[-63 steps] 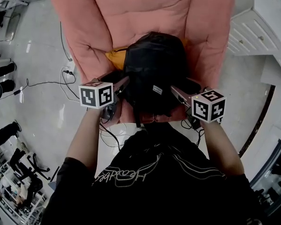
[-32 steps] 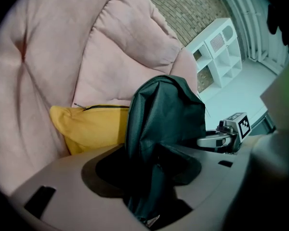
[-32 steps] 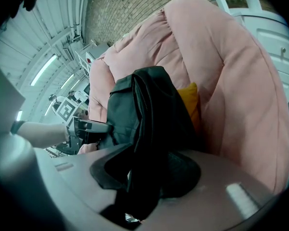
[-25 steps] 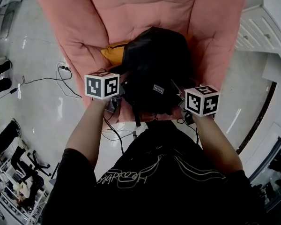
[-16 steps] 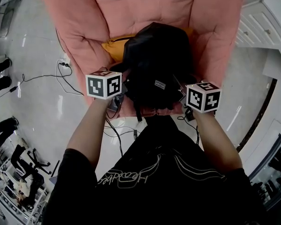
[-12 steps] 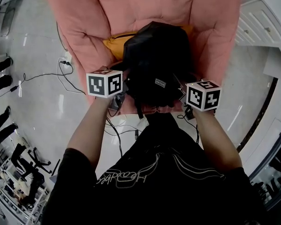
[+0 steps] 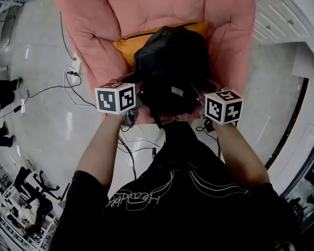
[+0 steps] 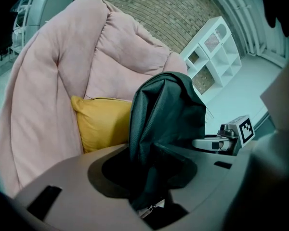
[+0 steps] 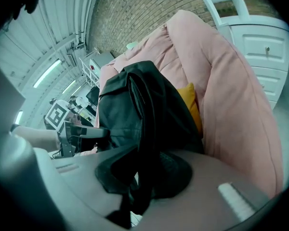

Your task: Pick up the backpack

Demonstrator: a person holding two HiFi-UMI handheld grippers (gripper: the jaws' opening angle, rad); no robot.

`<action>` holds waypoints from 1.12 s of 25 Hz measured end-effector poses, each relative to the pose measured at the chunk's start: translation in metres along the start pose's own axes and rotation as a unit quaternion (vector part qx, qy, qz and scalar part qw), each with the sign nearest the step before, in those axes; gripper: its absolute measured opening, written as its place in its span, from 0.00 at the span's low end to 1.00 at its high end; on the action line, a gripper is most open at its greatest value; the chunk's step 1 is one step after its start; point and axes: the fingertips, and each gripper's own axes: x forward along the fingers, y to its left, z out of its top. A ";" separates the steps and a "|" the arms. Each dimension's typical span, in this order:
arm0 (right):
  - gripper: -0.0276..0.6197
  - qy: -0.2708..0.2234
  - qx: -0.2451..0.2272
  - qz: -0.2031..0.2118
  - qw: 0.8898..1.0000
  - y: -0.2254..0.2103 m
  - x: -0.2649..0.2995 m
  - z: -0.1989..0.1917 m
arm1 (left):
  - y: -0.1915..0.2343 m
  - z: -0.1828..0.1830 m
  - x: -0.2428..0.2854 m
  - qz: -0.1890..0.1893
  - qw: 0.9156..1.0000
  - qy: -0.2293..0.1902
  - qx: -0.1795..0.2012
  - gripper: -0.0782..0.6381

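A black backpack [image 7: 170, 69] stands at the front of a pink armchair [image 7: 146, 9], with a yellow cushion [image 7: 128, 46] behind it. My left gripper [image 7: 138, 102] is at its left side and my right gripper [image 7: 201, 102] at its right. In the left gripper view the jaws [image 8: 149, 177] have just been closing and pinch a fold of the backpack's black fabric [image 8: 168, 109]. In the right gripper view the jaws [image 9: 139, 177] have also been closing and clamp a black strap of the backpack [image 9: 130, 109]. Each gripper shows across the bag in the other's view.
Cables and a power strip [image 7: 68, 85] lie on the glossy floor left of the armchair. A white cabinet [image 7: 282, 20] stands at the right, and white open shelves [image 8: 212, 52] further back. A person's legs [image 7: 0, 93] are at the far left edge.
The backpack has come away from the chair's back toward me between the two grippers. Much more of the yellow cushion now shows behind it. Both grippers have drawn in tighter against the bag.
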 end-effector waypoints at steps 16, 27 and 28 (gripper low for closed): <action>0.12 -0.035 -0.024 0.016 0.999 0.025 -0.038 -0.010 | -0.032 -0.020 -0.041 0.017 0.999 -0.041 0.010 0.30; 0.11 -0.063 -0.071 0.037 0.995 0.061 -0.074 -0.005 | -0.054 -0.026 -0.086 0.026 0.997 -0.070 0.030 0.29; 0.11 -0.067 -0.076 0.038 0.994 0.065 -0.078 -0.004 | -0.056 -0.027 -0.092 0.026 0.996 -0.073 0.033 0.29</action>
